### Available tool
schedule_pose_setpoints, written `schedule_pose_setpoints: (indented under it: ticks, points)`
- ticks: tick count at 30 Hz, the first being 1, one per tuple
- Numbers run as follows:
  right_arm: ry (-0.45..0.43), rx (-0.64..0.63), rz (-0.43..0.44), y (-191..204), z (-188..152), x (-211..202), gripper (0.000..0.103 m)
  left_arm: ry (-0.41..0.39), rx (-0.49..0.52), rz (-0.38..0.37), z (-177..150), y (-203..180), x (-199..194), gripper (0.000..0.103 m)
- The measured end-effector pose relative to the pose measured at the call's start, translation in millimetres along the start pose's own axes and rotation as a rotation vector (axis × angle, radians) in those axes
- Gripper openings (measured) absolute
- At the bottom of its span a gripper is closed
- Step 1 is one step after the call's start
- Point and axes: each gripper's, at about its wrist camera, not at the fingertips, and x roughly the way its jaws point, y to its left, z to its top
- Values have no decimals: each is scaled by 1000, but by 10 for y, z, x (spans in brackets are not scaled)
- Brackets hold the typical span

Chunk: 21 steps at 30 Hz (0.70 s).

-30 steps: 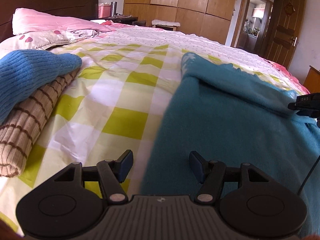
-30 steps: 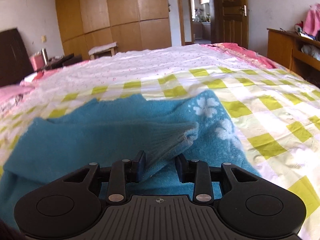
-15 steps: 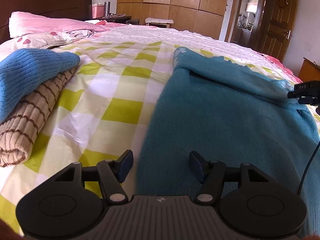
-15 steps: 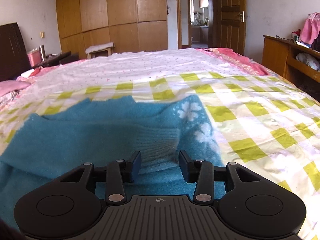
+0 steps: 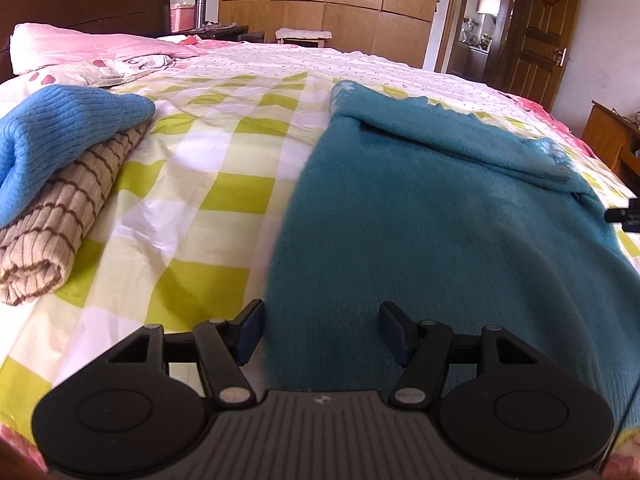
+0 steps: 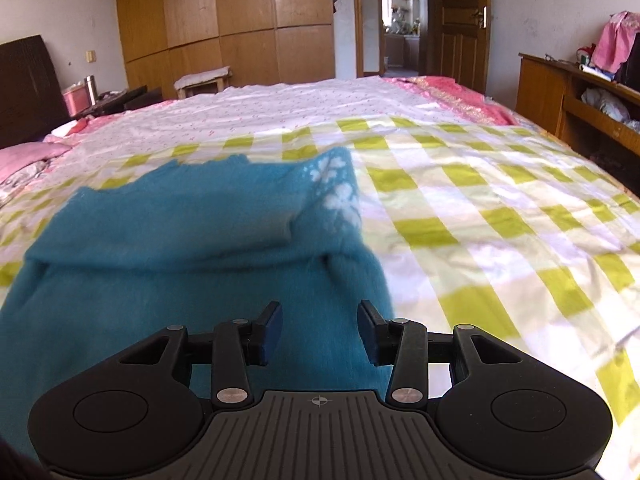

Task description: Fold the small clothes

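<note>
A teal sweater with white flower marks lies spread on the green-checked bed sheet, its sleeves folded across the top. My left gripper is open and empty over the sweater's near left edge. In the right wrist view the same sweater lies flat with a folded sleeve across it. My right gripper is open and empty above the sweater's near right edge. A small part of the right gripper shows at the right edge of the left wrist view.
A folded blue knit rests on a folded brown-striped knit at the left. Pink pillows lie at the headboard. A wooden wardrobe and a door stand beyond the bed. A wooden shelf stands at the right.
My right gripper has let go of the sleeve cuff, opened and drawn back; the sleeve now lies flat on the sweater. My left gripper stayed open and shifted slightly back.
</note>
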Motion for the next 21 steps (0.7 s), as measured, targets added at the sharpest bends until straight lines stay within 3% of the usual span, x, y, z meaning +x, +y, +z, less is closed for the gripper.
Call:
schedule_pose_setpoints:
  ticks: [10, 21]
  points:
    - [91, 17, 38, -229, -516, -552, 41, 6, 26, -20, -123, -46, -144, 67]
    - [164, 67, 48, -417, -791, -766, 41, 14, 36, -42, -195, -62, -224, 67]
